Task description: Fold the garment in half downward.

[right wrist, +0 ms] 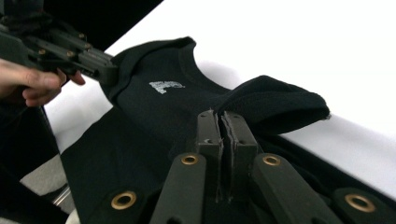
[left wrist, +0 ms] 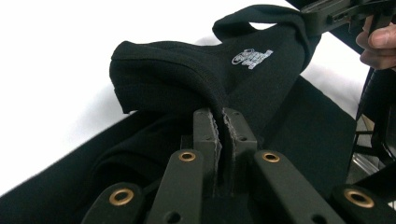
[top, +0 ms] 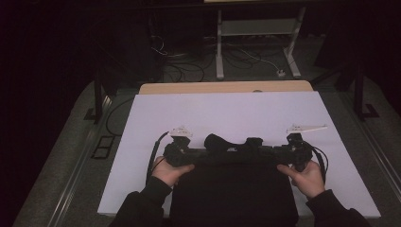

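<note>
Both grippers clamped on a black shirt over the white board.

Your left gripper (left wrist: 223,122) pinches the black shirt (left wrist: 243,88) by one shoulder fold; your right gripper (right wrist: 227,123) pinches the other. The collar with its small white label (right wrist: 166,87) stretches between them, the body hanging toward you, the white board (top: 236,111) beyond.

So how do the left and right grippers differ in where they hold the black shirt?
The left gripper pinches the black shirt near its left shoulder, while the right gripper pinches it near the right shoulder. In each gripper's own view the folded sleeve bulges to a different side: left for the left gripper, right for the right. Both are shut on cloth, held level above the white board.
</note>
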`<state>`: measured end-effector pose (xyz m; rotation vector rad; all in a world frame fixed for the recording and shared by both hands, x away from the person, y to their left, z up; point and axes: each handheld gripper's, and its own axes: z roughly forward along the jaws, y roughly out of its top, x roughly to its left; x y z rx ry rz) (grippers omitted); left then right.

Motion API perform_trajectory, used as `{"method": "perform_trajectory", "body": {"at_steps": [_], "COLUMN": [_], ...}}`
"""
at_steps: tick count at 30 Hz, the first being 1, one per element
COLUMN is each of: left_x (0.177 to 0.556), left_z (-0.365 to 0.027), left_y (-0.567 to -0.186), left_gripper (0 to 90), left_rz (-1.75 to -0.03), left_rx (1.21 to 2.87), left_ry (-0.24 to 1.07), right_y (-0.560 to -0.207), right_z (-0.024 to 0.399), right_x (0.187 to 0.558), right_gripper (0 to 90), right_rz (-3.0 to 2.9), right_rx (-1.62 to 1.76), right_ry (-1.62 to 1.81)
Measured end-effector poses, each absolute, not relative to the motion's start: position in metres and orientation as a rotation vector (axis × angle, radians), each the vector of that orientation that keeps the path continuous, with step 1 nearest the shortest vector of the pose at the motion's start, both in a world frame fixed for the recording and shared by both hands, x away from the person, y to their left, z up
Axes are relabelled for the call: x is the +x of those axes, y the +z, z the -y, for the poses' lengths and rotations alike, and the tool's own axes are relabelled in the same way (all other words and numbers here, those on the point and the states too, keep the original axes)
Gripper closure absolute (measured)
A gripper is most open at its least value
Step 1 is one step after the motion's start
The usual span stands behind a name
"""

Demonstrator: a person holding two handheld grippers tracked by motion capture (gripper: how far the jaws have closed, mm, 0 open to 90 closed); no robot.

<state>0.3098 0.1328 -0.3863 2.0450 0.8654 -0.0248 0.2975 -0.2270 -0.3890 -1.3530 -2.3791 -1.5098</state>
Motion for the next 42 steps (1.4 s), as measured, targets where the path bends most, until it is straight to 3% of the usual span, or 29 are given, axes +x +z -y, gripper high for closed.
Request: {"method": "perform_trajectory", "body": {"at_steps": [42], "left_x": [0.272], "left_z": [-0.127], "left_y": [-0.418], "left_gripper": [83.5], "left_rz": [-0.828], "left_rx": [2.194], "left_ry": [-0.109], "right_y": [-0.422], "right_z": [0.221], "right_x": [0.261], "right_gripper": [84.8], "right_rz": [2.389], "right_rx": [-1.299], "right_ry": [-1.252]}}
